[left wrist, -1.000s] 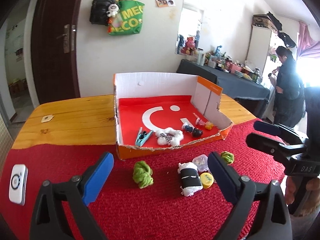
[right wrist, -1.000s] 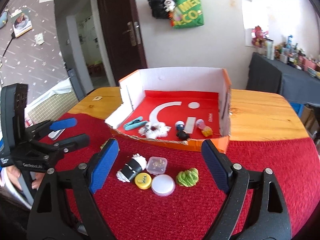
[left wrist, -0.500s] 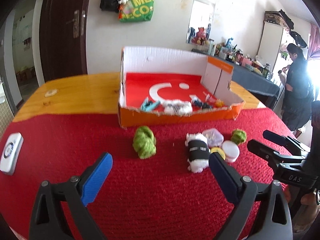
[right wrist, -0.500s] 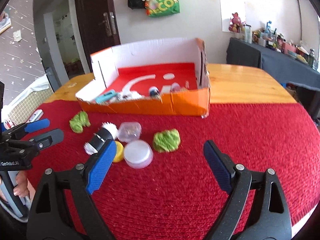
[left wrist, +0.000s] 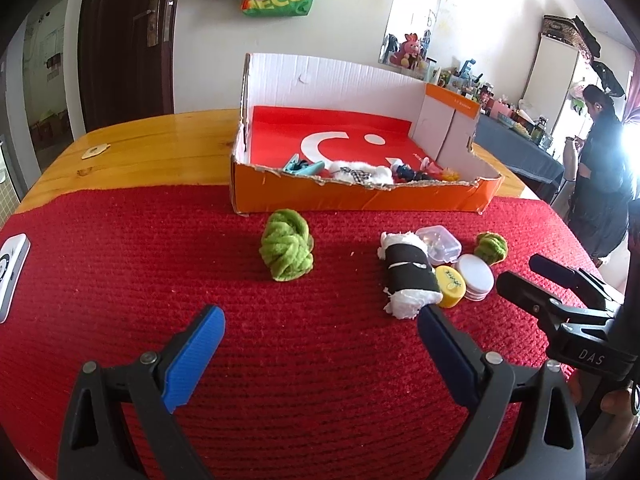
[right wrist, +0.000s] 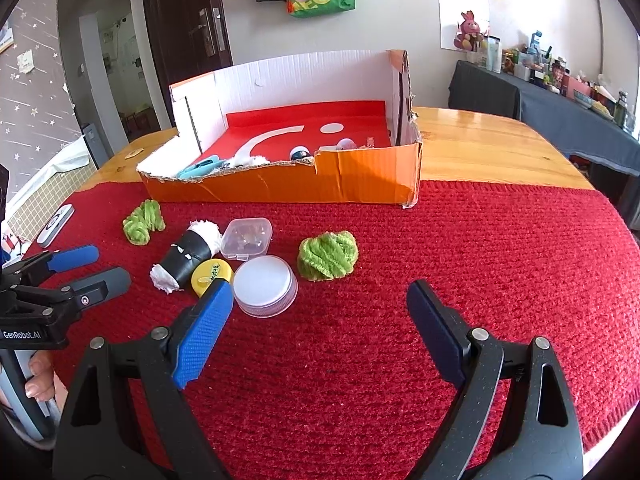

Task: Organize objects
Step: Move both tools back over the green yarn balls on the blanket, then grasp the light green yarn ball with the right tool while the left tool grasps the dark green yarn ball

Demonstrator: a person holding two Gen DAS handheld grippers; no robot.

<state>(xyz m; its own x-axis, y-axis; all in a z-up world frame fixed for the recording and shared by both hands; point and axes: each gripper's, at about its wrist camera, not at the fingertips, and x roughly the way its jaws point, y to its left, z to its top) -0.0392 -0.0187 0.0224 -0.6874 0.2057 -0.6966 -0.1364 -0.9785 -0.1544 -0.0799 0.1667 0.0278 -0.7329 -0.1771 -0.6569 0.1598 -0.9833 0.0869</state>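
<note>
An open orange cardboard box (left wrist: pixel 360 196) (right wrist: pixel 280 190) with a red floor holds several small items. On the red mat before it lie a large green yarn ball (left wrist: pixel 286 244) (right wrist: pixel 142 222), a black-and-white roll (left wrist: pixel 408 274) (right wrist: pixel 186 256), a clear plastic case (left wrist: pixel 438 243) (right wrist: pixel 247 238), a yellow cap (left wrist: pixel 451 280) (right wrist: pixel 211 274), a white round lid (left wrist: pixel 476 276) (right wrist: pixel 266 285) and a smaller green yarn ball (left wrist: pixel 491 247) (right wrist: pixel 328 255). My left gripper (left wrist: pixel 320 344) is open, low over the mat, short of the large yarn ball. My right gripper (right wrist: pixel 320 320) is open, just short of the lid and smaller yarn ball.
A white remote (left wrist: pixel 12 272) (right wrist: pixel 56 224) lies at the mat's left edge. The bare wooden table (left wrist: pixel 152 152) (right wrist: pixel 492 152) extends behind and beside the box. A person (left wrist: pixel 600 184) stands at the far right by a cluttered dark table.
Both grippers have dropped lower and moved forward towards the objects on the mat, which now look larger and closer. Both stay open. No object has moved.
</note>
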